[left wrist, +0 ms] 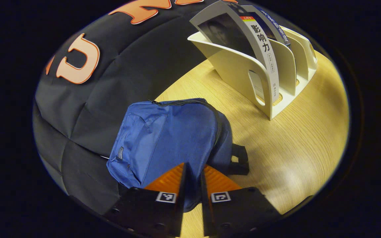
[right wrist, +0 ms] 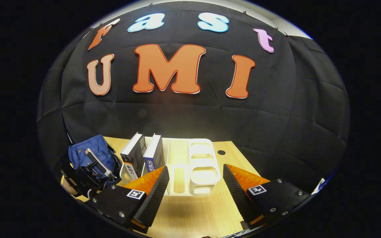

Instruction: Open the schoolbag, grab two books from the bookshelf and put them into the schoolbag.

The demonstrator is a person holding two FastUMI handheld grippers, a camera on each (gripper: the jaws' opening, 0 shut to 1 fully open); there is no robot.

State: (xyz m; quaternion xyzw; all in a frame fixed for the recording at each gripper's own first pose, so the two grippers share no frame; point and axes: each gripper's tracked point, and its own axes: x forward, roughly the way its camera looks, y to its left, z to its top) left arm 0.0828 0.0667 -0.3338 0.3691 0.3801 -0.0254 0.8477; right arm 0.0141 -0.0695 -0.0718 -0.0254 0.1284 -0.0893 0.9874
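Note:
The blue schoolbag [left wrist: 164, 138] lies on the wooden table [left wrist: 293, 148] against the black cloth wall, its zipper [left wrist: 217, 129] closed. My left gripper [left wrist: 193, 167] is nearly closed, with the bag's near edge pinched between its fingers. A white bookshelf rack [left wrist: 276, 82] stands behind it and holds a grey-covered book [left wrist: 243, 33] and a blue book [left wrist: 271, 24]. In the right gripper view, my right gripper [right wrist: 196, 168] is open and faces the rack [right wrist: 203, 165]. The two books [right wrist: 134, 155] [right wrist: 154, 152] stand in the rack's left slots. The bag [right wrist: 84, 152] lies farther left, with the left gripper [right wrist: 93, 165] over it.
The rack's right slots [right wrist: 179, 158] hold nothing. A small dark hole [right wrist: 221, 152] marks the tabletop [right wrist: 193, 211] behind the rack. A hand [right wrist: 67, 185] holds the left gripper at the table's left edge. The black cloth wall [right wrist: 177, 115] closes off the back.

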